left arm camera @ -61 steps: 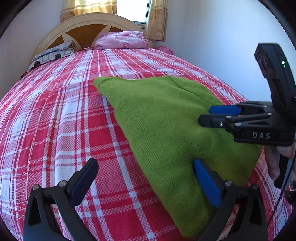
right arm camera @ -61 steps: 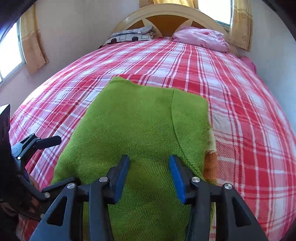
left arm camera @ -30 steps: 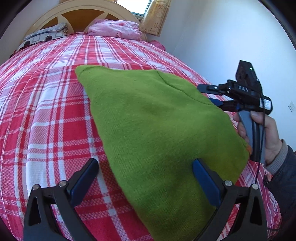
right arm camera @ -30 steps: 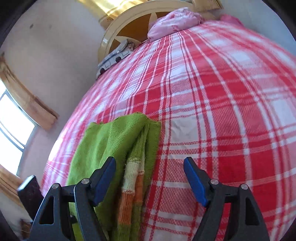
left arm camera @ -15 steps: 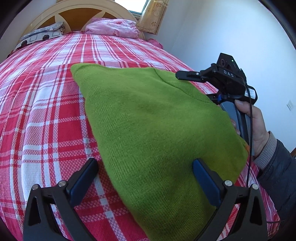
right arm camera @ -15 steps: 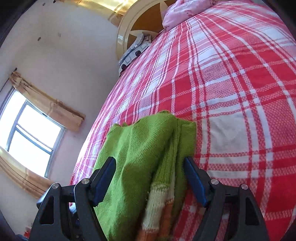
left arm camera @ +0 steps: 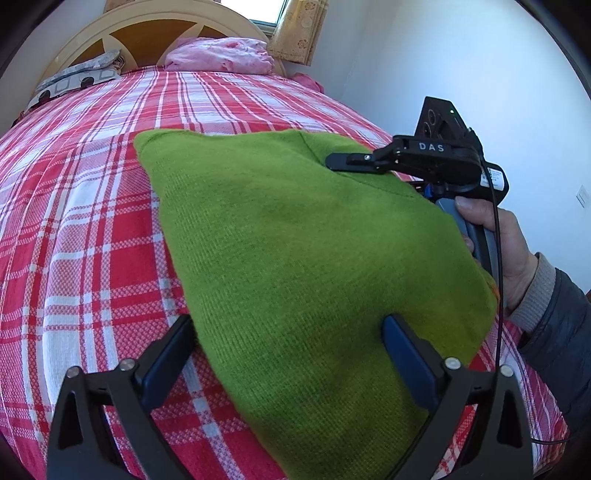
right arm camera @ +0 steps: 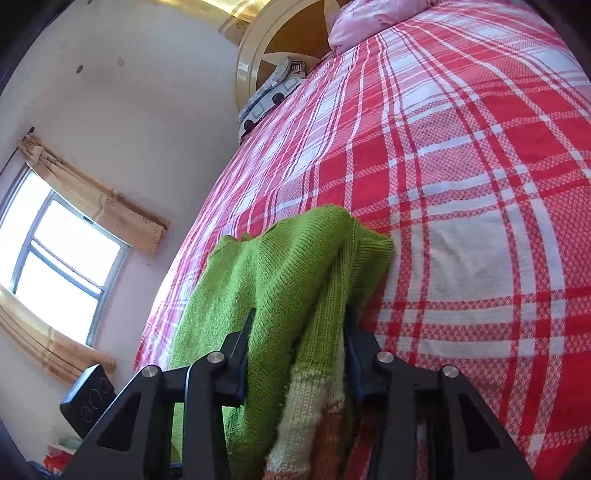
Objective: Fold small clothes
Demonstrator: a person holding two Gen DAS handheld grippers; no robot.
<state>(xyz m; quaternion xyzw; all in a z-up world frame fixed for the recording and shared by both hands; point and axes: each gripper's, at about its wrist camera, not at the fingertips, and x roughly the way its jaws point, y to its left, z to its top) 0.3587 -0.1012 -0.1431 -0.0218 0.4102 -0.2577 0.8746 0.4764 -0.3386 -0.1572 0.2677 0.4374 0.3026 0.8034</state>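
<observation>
A green knit sweater [left arm camera: 295,240] lies flat on the red plaid bed [left arm camera: 92,221]. My left gripper [left arm camera: 288,325] straddles its near edge. One finger is at the cloth's left border, the other rests on top, and the wide jaws are closing a little without pinching. My right gripper [right arm camera: 299,317] is at the sweater's [right arm camera: 288,266] right side. Its jaws are closing on the bunched edge, and the pads press the folded-in sleeve with its cream and orange cuff [right arm camera: 310,398]. In the left wrist view its upper finger [left arm camera: 354,159] lies over the cloth and the lower one is hidden beneath.
A person's hand [left arm camera: 495,240] holds the right gripper at the bed's right side, close to a white wall [left arm camera: 443,55]. A pink bundle [left arm camera: 218,55] and a patterned pillow [left arm camera: 74,79] lie by the headboard [left arm camera: 147,33]. A window [right arm camera: 55,251] is on the far wall.
My right gripper slid in over the sweater's right edge and narrowed its jaws until the cloth bunched between them. The left gripper stayed where it was.
</observation>
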